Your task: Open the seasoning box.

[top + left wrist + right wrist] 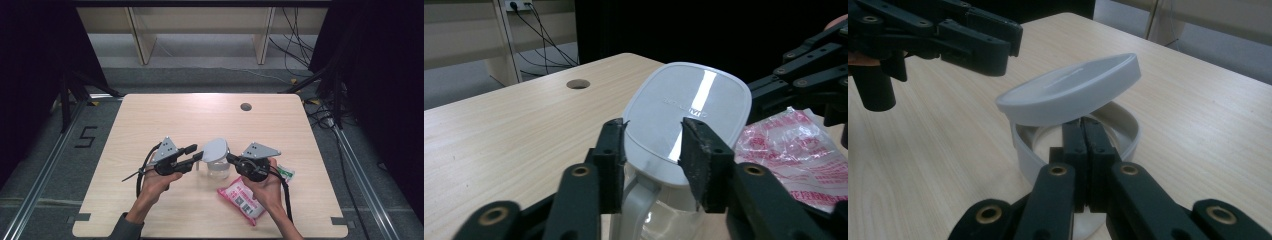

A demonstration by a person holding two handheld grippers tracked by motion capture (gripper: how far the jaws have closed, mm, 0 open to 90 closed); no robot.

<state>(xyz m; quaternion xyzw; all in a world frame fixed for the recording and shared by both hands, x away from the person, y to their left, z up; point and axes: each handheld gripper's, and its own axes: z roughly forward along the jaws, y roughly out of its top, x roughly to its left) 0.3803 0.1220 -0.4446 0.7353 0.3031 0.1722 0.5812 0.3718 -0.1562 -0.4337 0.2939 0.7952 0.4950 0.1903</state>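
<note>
Resting tilted on clear jug (218,169), white lid (215,149), left tongs (651,150) released astride it, right tongs (1082,131) clenched on jug rim.

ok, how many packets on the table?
2. A pink packet lies near the front edge by the right hand; a green-and-white one pokes out just behind that hand, mostly hidden. More could be hidden under the hands.

A lab recording bay: black curtains (35,60), aluminium floor rails (42,170), loose cables (295,45) around one wooden desk (165,120).
</note>
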